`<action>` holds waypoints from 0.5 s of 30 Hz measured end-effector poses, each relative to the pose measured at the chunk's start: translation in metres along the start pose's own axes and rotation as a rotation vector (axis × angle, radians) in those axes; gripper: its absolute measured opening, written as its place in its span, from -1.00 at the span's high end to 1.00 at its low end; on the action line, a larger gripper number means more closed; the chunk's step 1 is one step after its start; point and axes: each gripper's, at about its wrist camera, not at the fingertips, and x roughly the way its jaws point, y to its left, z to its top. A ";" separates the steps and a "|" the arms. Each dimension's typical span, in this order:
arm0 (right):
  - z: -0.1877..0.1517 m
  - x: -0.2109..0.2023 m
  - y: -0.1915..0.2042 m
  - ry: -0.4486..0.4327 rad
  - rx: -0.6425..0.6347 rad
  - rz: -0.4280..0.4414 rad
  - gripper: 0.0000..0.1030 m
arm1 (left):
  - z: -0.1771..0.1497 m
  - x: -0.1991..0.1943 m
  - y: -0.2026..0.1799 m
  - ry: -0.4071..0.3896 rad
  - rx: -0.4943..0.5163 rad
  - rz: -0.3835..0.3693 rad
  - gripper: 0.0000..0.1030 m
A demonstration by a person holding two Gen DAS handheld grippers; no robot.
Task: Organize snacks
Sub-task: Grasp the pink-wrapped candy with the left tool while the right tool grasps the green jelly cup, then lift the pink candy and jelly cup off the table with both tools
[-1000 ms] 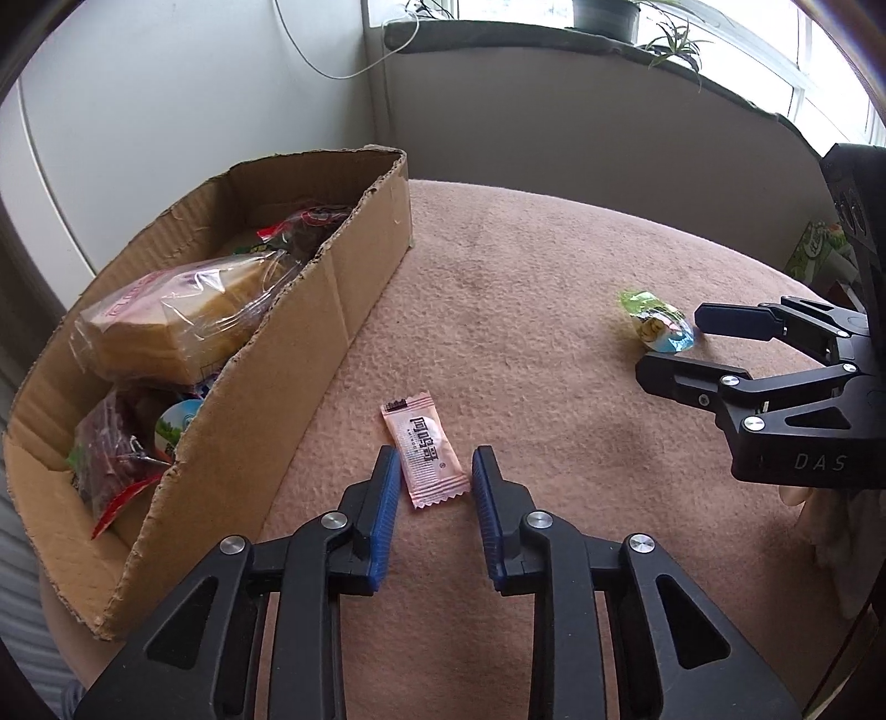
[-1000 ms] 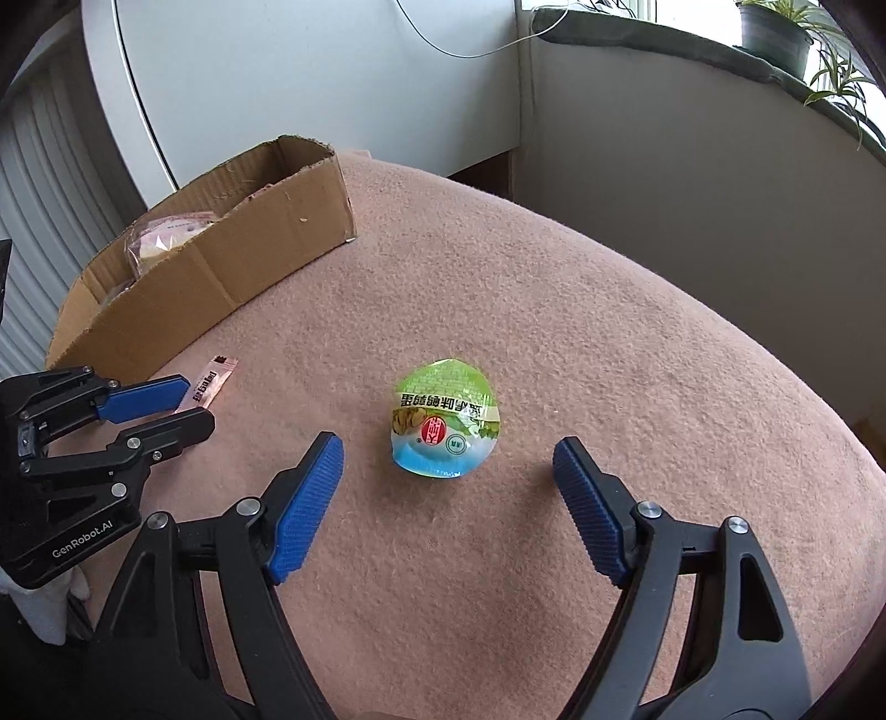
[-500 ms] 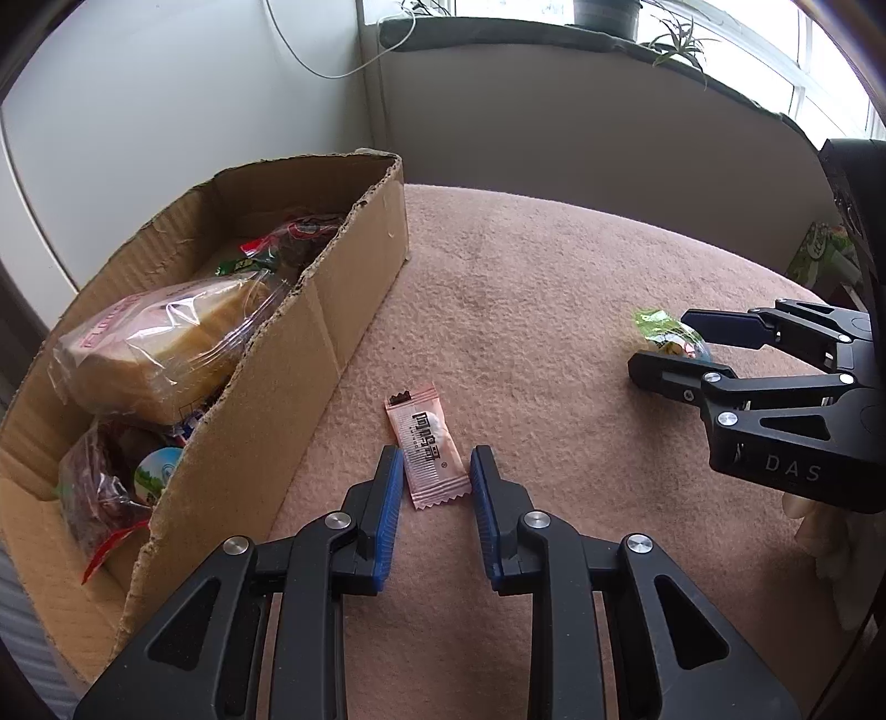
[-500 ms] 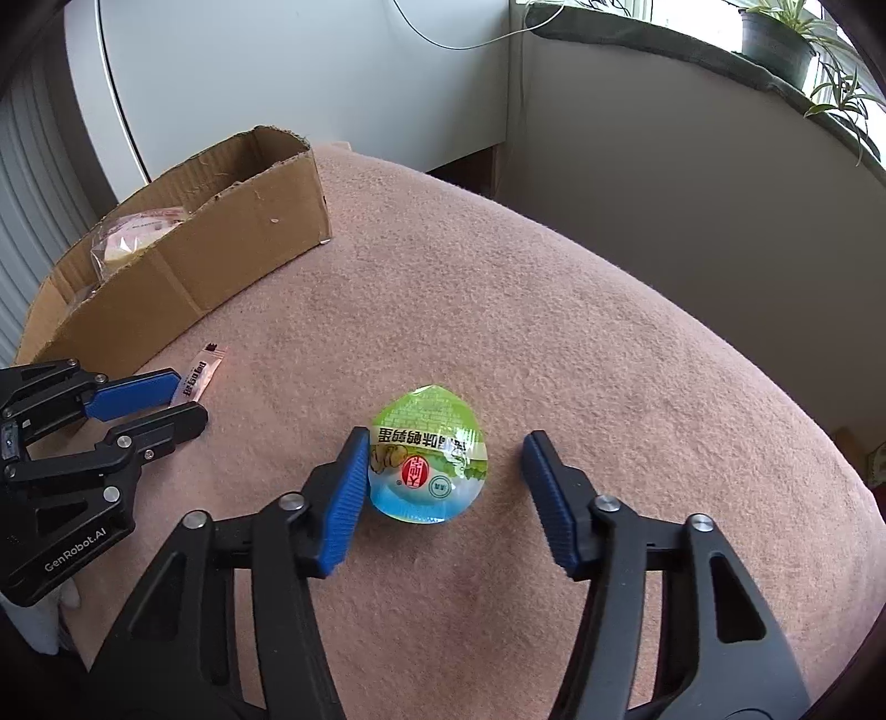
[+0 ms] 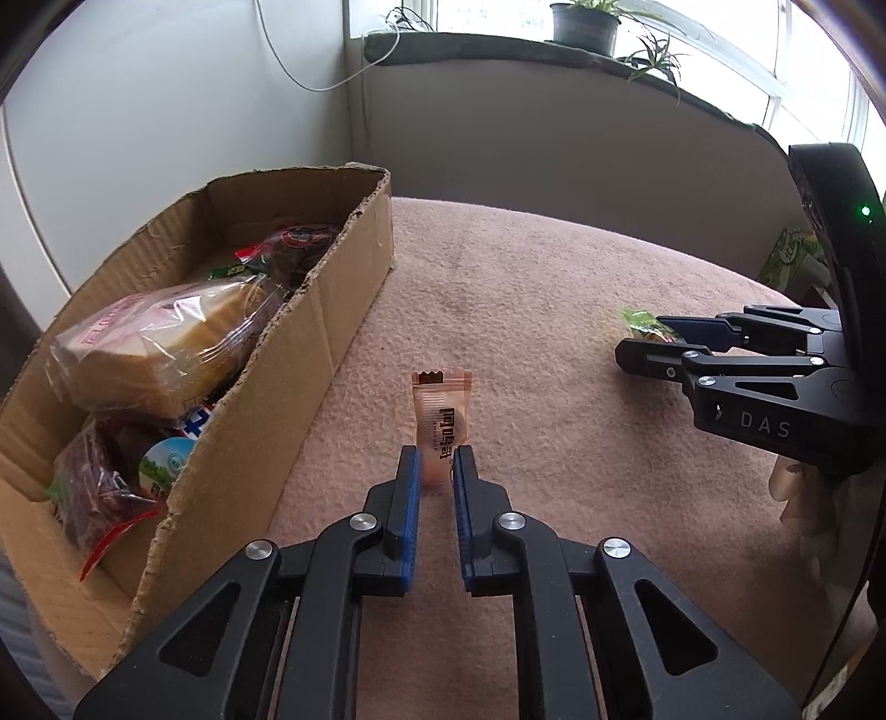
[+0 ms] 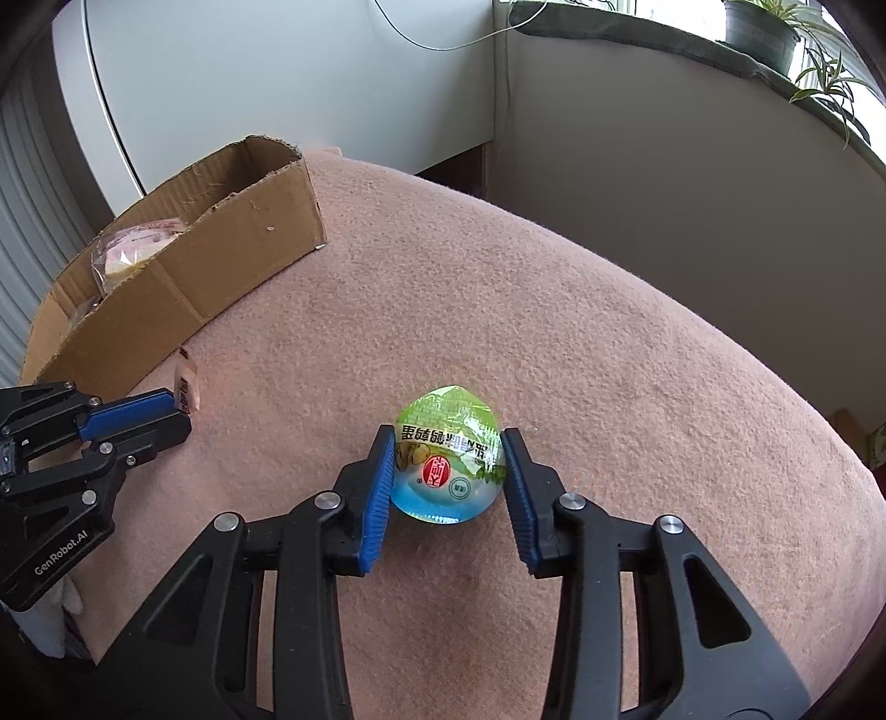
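Note:
A small pink sachet [image 5: 441, 421] stands upright off the pink cloth, pinched at its lower end by my left gripper [image 5: 437, 471], which is shut on it. The right wrist view shows that left gripper [image 6: 166, 412] with the sachet [image 6: 187, 382] at its tips. A green and blue dome-shaped snack pack [image 6: 446, 471] sits on the cloth between the blue pads of my right gripper [image 6: 447, 471]. Its jaws are closing and both pads touch the pack's sides. In the left wrist view the right gripper [image 5: 648, 335] hides most of the pack [image 5: 642, 321].
An open cardboard box [image 5: 332, 310] lies at the left on the round pink-covered table [image 6: 554, 310], holding wrapped bread [image 5: 166, 343] and several other snack bags. A wall and a window sill with potted plants [image 5: 584, 22] stand behind the table.
My left gripper shut on the sachet and tipped it upright. My right gripper's jaws narrowed from wide open until they reached the green pack's sides.

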 end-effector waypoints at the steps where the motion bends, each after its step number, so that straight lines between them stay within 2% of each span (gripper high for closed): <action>1: 0.000 -0.001 0.001 0.000 -0.003 0.001 0.25 | -0.001 -0.003 0.002 -0.003 -0.008 -0.010 0.80; 5: -0.004 0.000 0.005 0.011 -0.020 -0.013 0.25 | -0.003 -0.004 0.008 -0.001 -0.028 -0.027 0.80; 10: -0.005 -0.002 0.006 0.007 -0.015 -0.010 0.25 | -0.002 -0.006 0.008 0.000 -0.018 -0.044 0.91; 13: -0.007 -0.004 0.006 0.007 -0.014 -0.010 0.25 | -0.002 -0.004 0.005 0.007 -0.018 -0.031 0.91; 14: -0.007 -0.004 0.005 0.007 -0.012 -0.008 0.25 | 0.000 -0.001 0.005 0.015 -0.023 -0.038 0.86; 15: -0.007 -0.004 0.005 0.006 -0.010 -0.005 0.25 | 0.001 0.000 0.005 0.018 -0.023 -0.043 0.72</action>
